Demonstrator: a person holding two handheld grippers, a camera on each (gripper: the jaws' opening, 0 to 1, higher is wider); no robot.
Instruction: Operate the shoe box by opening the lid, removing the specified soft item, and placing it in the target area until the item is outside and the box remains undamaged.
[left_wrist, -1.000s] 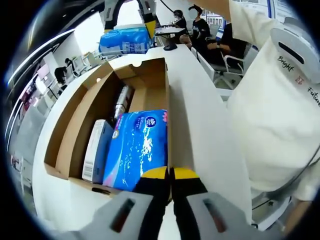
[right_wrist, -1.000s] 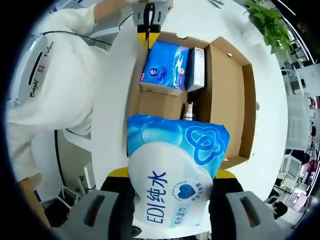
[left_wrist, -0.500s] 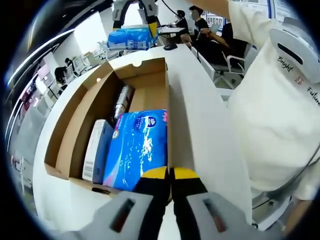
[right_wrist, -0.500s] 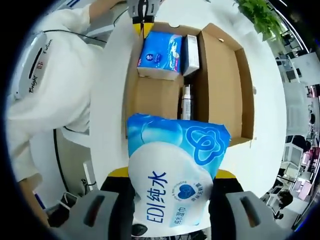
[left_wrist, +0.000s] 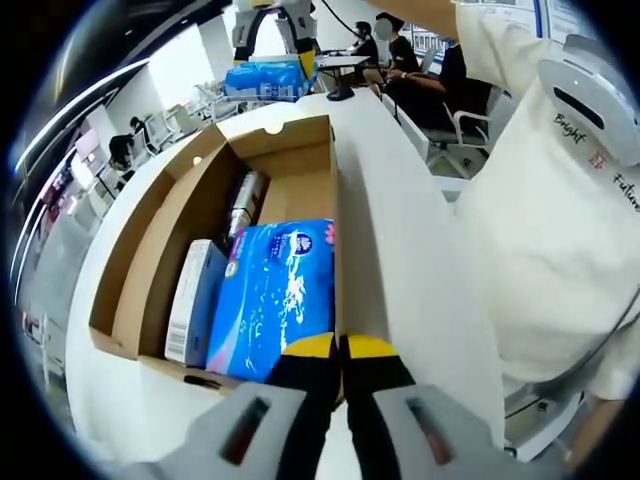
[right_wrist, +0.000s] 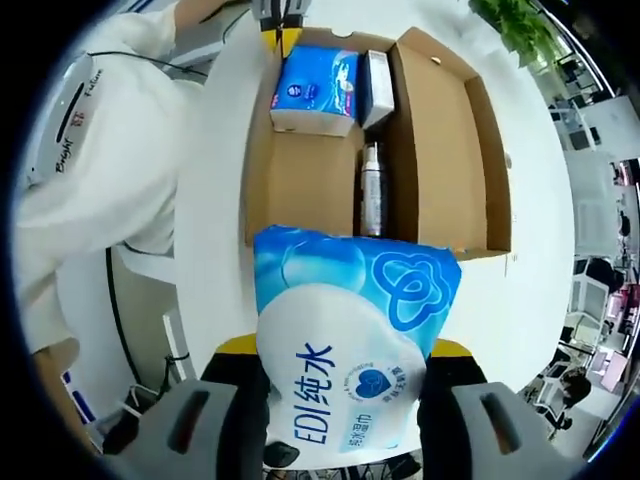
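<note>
Right gripper (right_wrist: 345, 375) held the wipes pack (right_wrist: 350, 340) between its jaws, clear of the open box (right_wrist: 440, 150). Pack looked soft, slippery; grip mid-body. Left gripper (left_wrist: 343, 352) jaws closed on the box wall.

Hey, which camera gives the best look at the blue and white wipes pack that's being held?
The right gripper view: the wipes pack sits close up between the right gripper jaws, label readable, above the open shoe box. The left gripper view shows it far off, small, beyond the box's far end.
</note>
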